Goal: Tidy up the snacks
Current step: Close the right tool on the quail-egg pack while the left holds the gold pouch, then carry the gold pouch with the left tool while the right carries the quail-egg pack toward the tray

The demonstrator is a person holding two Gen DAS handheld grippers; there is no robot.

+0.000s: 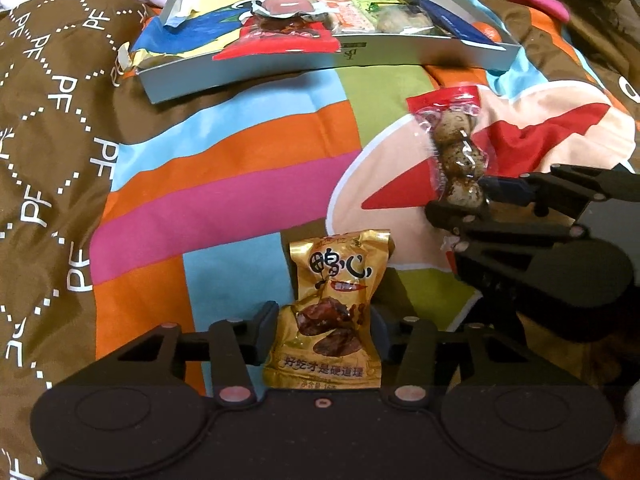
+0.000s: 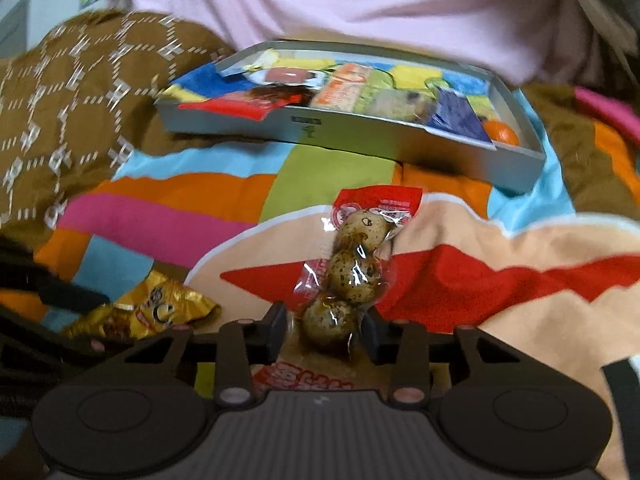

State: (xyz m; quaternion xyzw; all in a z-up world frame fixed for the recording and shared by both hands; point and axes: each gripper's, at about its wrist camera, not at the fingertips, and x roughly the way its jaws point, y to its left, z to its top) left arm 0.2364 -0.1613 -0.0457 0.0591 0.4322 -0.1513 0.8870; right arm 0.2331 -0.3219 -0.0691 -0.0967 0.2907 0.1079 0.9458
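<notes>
A gold snack packet [image 1: 336, 280] with dark printed characters stands between the fingers of my left gripper [image 1: 326, 328], and both pads press its sides. In the right wrist view the same gold packet [image 2: 144, 316] shows at the lower left. A clear and red packet of three speckled quail eggs [image 2: 352, 264] sits in my right gripper [image 2: 325, 332], whose pads pinch the lowest egg. From the left wrist view, the egg packet [image 1: 452, 140] sticks up from the right gripper [image 1: 472, 204] at the right. A shallow grey tray [image 1: 360, 62] lies beyond both grippers.
The tray [image 2: 360, 136] holds several snack packets, a blue packet [image 2: 456, 116] and an orange fruit [image 2: 502, 134] at its right end. Everything rests on a soft striped bedspread [image 1: 224, 168] with a brown patterned part [image 1: 52, 140] at the left. Pink fabric [image 2: 320, 4] lies behind the tray.
</notes>
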